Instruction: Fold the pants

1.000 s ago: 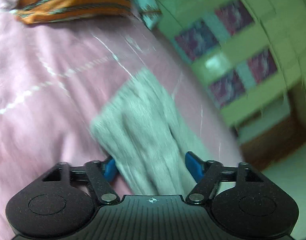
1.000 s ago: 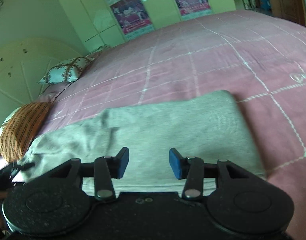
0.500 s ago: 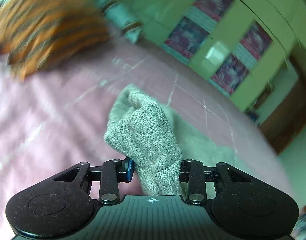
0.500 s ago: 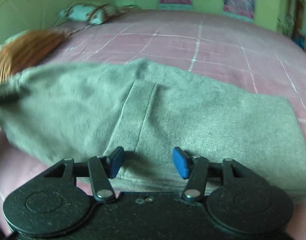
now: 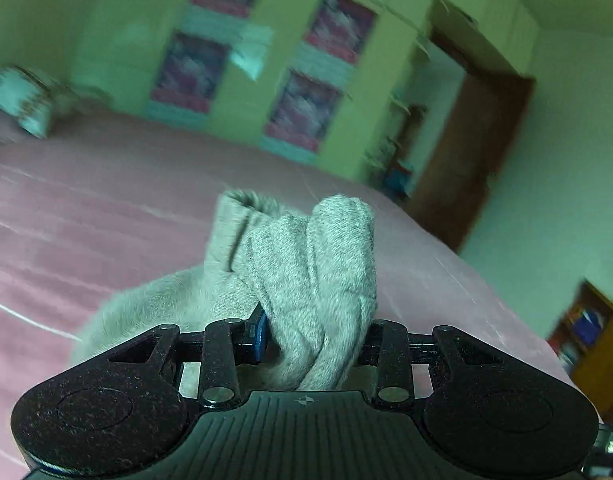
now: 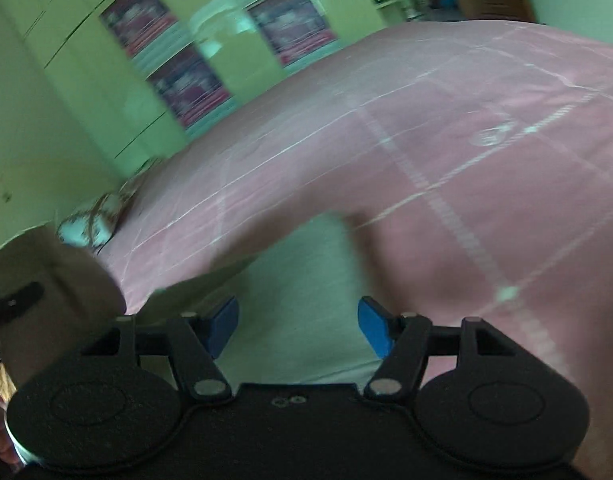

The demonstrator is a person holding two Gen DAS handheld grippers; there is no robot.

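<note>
The grey knit pants (image 5: 306, 264) are bunched between the blue pads of my left gripper (image 5: 312, 332), which is shut on them and holds the bundle above the pink bed; more grey cloth trails down to the left. In the right wrist view the pants (image 6: 302, 280) lie flat on the bed under my right gripper (image 6: 298, 322). Its jaws are opening, wide apart, with cloth below them and nothing pinched. At the left edge the lifted grey end (image 6: 54, 280) hangs close, with the left gripper's black finger (image 6: 14, 304) on it.
The bed has a pink bedspread (image 6: 446, 152) with white grid lines. A patterned pillow (image 5: 22, 100) lies at its far end. Green wardrobes with posters (image 5: 306, 112) stand behind, a brown door (image 5: 466, 160) to the right and a bookshelf (image 5: 586, 340) beyond the bed.
My left gripper closed on the grey cloth, lifted it and swung it rightward across the bed. My right gripper's jaws spread wider and its view swung over the flat part of the pants.
</note>
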